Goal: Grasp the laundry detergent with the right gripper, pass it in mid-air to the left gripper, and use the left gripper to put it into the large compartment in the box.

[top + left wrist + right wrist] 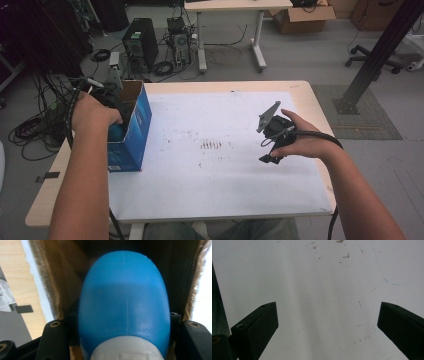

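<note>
A blue bottle point(125, 302) with a white cap point(127, 350) sits between the jaws of my left gripper point(123, 325), which is shut on it. The bottle points down into an open blue cardboard box point(134, 131) at the left edge of the table, with the box's brown inner walls point(50, 277) around it. In the high view a hand covers the left gripper point(112, 120) at the box's mouth. My right gripper point(274, 150) hovers over the white mat point(225, 165) at the right, jaws wide apart. Nothing lies between its jaws point(327, 315).
The mat covers most of the wooden table point(310, 100) and bears a few small dark marks point(211, 145) near its middle. Cables point(45, 125) trail off the left side. On the floor beyond are a computer tower point(140, 42) and another table point(230, 30).
</note>
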A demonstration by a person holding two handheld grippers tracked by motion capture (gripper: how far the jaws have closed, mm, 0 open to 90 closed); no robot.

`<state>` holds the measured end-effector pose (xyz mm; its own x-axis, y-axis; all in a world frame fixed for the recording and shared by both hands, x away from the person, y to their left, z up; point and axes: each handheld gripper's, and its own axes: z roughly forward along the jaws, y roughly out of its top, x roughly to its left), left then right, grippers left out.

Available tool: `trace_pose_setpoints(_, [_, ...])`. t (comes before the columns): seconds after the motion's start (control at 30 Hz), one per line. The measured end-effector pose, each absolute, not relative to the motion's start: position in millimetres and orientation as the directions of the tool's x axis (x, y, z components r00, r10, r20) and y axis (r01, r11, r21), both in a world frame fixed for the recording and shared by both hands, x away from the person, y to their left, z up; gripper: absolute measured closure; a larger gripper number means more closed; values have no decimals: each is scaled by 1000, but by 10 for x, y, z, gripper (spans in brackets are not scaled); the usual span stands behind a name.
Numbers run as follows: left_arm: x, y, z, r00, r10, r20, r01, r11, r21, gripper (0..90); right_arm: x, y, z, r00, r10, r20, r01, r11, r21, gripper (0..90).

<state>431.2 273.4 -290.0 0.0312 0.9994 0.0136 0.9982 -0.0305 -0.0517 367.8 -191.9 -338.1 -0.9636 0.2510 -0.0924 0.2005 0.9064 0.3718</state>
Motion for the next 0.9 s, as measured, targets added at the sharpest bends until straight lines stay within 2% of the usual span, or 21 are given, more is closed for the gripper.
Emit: trace_pose_setpoints(0.9, [4323,2820,-3058,34,999,-2,999,-34,-31,384,3662,-1898,-3428,-965,250,-80,203,904,375,34])
